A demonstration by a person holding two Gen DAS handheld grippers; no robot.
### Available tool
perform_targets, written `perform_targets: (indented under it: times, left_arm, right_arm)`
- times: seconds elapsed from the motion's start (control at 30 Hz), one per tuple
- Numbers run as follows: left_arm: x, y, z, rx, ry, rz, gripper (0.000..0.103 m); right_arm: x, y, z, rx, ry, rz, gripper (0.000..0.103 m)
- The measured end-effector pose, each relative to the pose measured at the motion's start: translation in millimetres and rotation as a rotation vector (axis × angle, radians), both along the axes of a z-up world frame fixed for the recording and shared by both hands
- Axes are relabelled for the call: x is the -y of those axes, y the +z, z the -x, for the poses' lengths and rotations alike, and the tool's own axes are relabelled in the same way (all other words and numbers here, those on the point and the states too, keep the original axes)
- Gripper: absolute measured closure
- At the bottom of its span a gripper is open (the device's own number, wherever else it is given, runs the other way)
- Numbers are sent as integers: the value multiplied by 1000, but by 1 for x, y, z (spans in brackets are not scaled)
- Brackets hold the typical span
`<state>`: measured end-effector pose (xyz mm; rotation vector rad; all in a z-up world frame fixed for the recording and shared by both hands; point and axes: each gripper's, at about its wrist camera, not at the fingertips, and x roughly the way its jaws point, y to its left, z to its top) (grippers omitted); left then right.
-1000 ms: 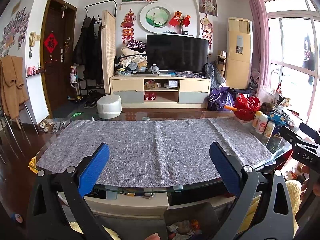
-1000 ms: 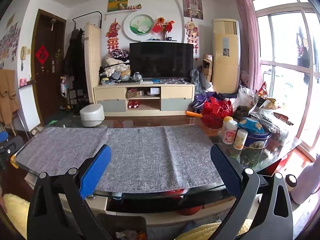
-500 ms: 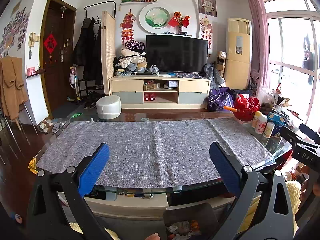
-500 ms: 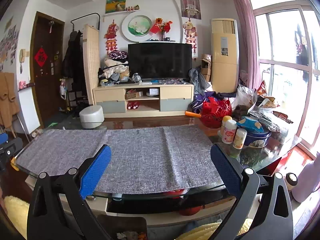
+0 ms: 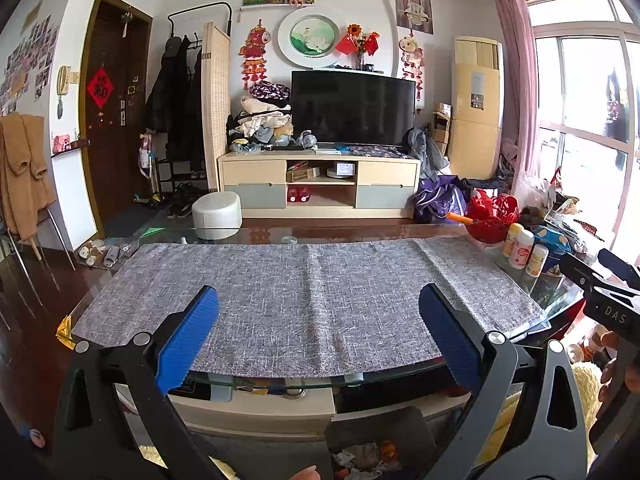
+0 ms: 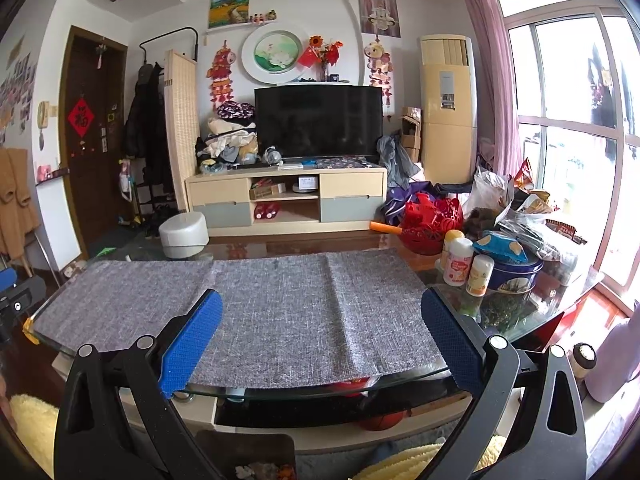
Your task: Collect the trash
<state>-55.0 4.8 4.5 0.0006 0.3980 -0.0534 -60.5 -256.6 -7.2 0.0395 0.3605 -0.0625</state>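
A grey cloth mat [image 5: 304,292] [image 6: 272,308] covers the glass coffee table [image 5: 536,280] [image 6: 516,320], and nothing lies on the mat. A dark trash bin [image 5: 376,440] [image 6: 248,456] holding scraps of paper stands on the floor below the table's front edge. My left gripper [image 5: 316,336] hangs open above the bin, in front of the table, nothing between its blue pads. My right gripper [image 6: 320,340] is open too, held at the same height further right. It shows at the right edge of the left wrist view [image 5: 600,288], with a hand on it.
Small bottles [image 6: 464,264], a blue tin [image 6: 516,276] and snack bags [image 6: 532,216] crowd the table's right end beside a red basket [image 6: 432,224]. Beyond the table stand a white stool [image 6: 184,234], a TV cabinet [image 6: 288,200] and a pile of bags. Yellow fluffy fabric [image 6: 28,424] lies low down.
Both views have shifted very slightly; the grippers stay open and nearly still. Nothing on the table moved.
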Motion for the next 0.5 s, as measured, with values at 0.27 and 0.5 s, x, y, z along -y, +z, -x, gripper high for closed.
perform_targets:
  times: [0.27, 0.5]
  left_arm:
    - [-1, 0, 0, 0, 1, 1, 8]
    - [-2, 6, -1, -13, 16, 42, 8]
  right_arm:
    - [0, 0, 0, -2, 0, 2, 3]
    - [-3, -1, 0, -9, -6, 5, 3]
